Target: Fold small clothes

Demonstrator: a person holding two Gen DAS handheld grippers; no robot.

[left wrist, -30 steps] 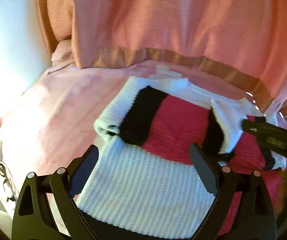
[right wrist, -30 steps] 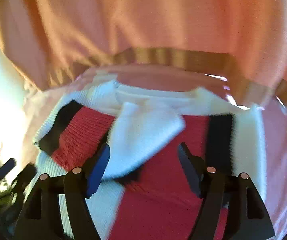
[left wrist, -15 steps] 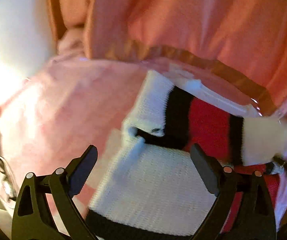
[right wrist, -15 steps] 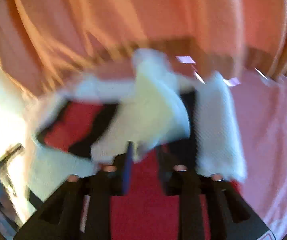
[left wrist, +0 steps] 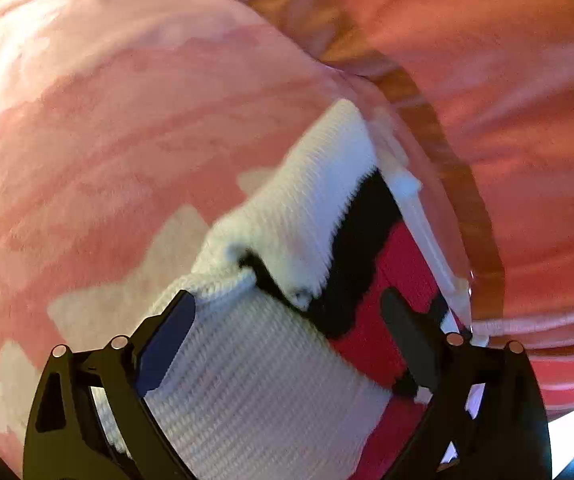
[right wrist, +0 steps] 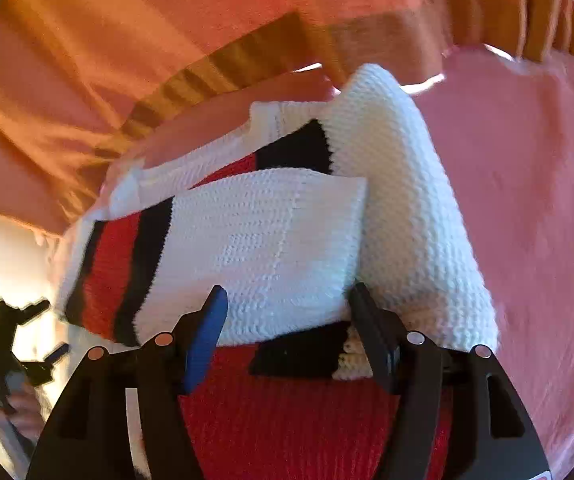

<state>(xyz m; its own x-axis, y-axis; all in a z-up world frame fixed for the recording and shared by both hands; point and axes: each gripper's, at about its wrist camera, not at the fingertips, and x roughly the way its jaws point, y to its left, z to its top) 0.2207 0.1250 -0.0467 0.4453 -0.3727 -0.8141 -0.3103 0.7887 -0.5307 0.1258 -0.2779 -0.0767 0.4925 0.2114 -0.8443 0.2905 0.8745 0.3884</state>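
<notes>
A small knitted sweater (right wrist: 271,240) in white, black and red lies on a pink sheet (right wrist: 527,200). One white sleeve is folded across its front. My right gripper (right wrist: 287,320) is open, its jaws on either side of that sleeve's cuff edge, holding nothing. In the left wrist view the same sweater (left wrist: 271,380) lies under my left gripper (left wrist: 287,328), which is open above the other white sleeve and the shoulder fold. My left gripper also shows at the left edge of the right wrist view (right wrist: 15,344), held in a hand.
An orange-pink curtain or blanket with a brown band (right wrist: 207,68) hangs behind the sweater. The pink sheet (left wrist: 127,120) with pale patches spreads to the left of the garment. A bright white area (right wrist: 3,248) lies at the far left.
My right gripper shut on the white sleeve, carried it across the sweater's front, and has opened again. My left gripper has swung left and tilted; its jaws stay open.
</notes>
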